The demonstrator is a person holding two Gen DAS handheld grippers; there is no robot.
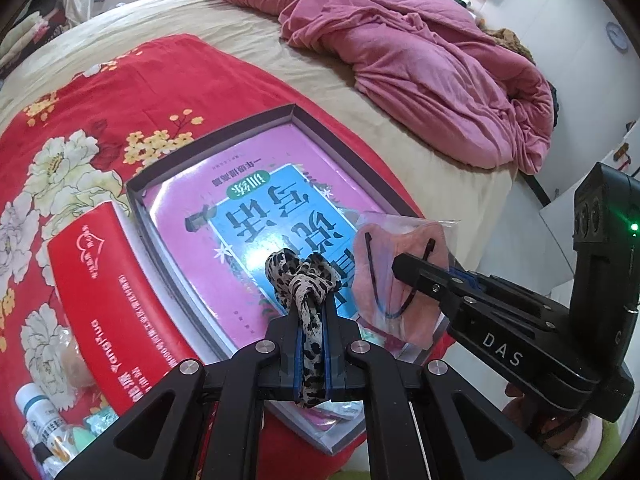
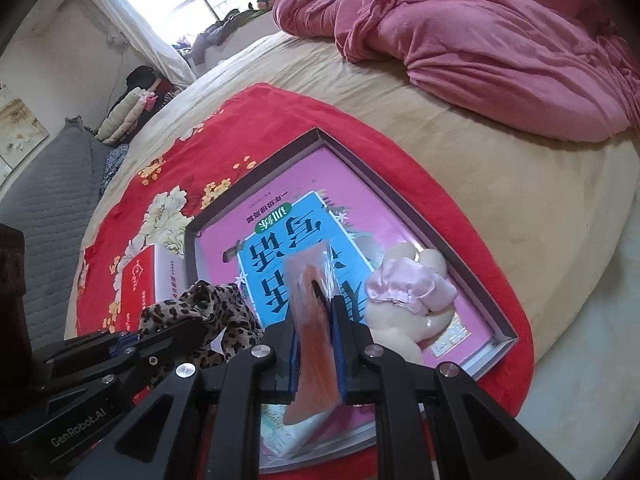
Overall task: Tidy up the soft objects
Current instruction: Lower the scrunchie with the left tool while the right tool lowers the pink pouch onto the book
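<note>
My left gripper (image 1: pixel 311 305) is shut on a knotted leopard-print scarf (image 1: pixel 304 276), held just above a pink book (image 1: pixel 224 216) that lies in a shallow dark-rimmed box (image 1: pixel 224 142). To its right, my right gripper (image 1: pixel 400 270) is shut on a pink mask in a clear bag (image 1: pixel 376 280). In the right wrist view this gripper (image 2: pixel 316 312) pinches the bagged mask (image 2: pixel 308 280) over the same box (image 2: pixel 320 133). The left gripper (image 2: pixel 188 330) and scarf (image 2: pixel 208 304) show at lower left. A cream plush toy in a pink satin dress (image 2: pixel 408 292) lies in the box.
The box rests on a red floral blanket (image 1: pixel 100 100) spread over a beige bed. A red tissue box (image 1: pixel 108 280) stands left of it, with small bottles (image 1: pixel 36 412) nearby. A crumpled pink quilt (image 1: pixel 400 52) fills the far side of the bed.
</note>
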